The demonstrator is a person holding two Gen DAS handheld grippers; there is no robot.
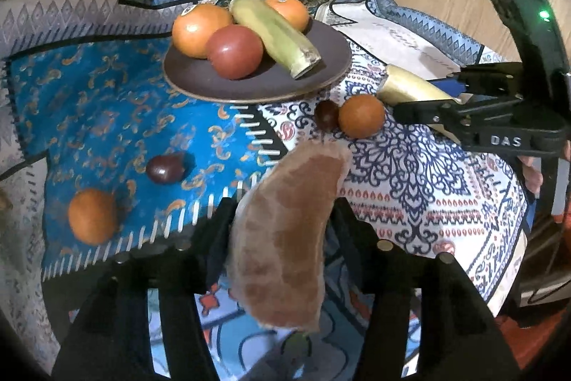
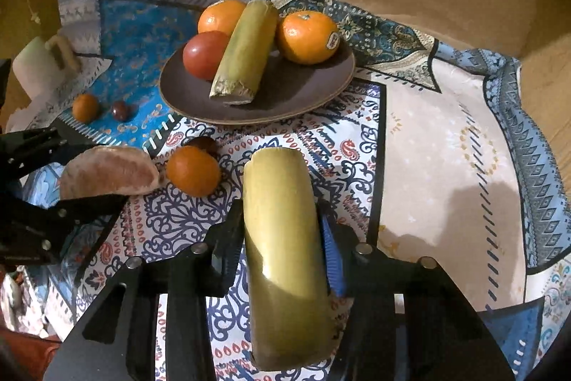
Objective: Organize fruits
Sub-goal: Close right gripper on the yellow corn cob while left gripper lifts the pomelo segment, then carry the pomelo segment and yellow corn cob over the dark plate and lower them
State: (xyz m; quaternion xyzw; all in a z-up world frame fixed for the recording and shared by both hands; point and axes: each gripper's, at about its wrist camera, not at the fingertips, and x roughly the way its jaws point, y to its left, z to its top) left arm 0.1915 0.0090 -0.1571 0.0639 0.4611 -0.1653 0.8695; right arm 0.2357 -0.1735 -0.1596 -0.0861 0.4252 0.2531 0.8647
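The left tongs [image 1: 282,209] are closed on a peeled pomelo segment [image 1: 285,238], its long axis running roughly forward along the fingers and curving toward the plate. The right tongs [image 2: 282,216] are clamped on a yellow-green sugarcane piece [image 2: 285,256], whose length likewise lies along the fingers. Both loads hang above the patterned cloth [image 2: 446,166] on the table, short of the brown plate [image 1: 332,59], which lies straight ahead of each and already carries two oranges, a tomato [image 1: 235,52] and another cane piece [image 1: 274,34]. A small orange [image 1: 361,116] and a dark plum [image 1: 326,115] sit on the cloth between tongs and plate. Neither arm looks clearly nearer; the plate's free front edge probably suits the right tongs' load.
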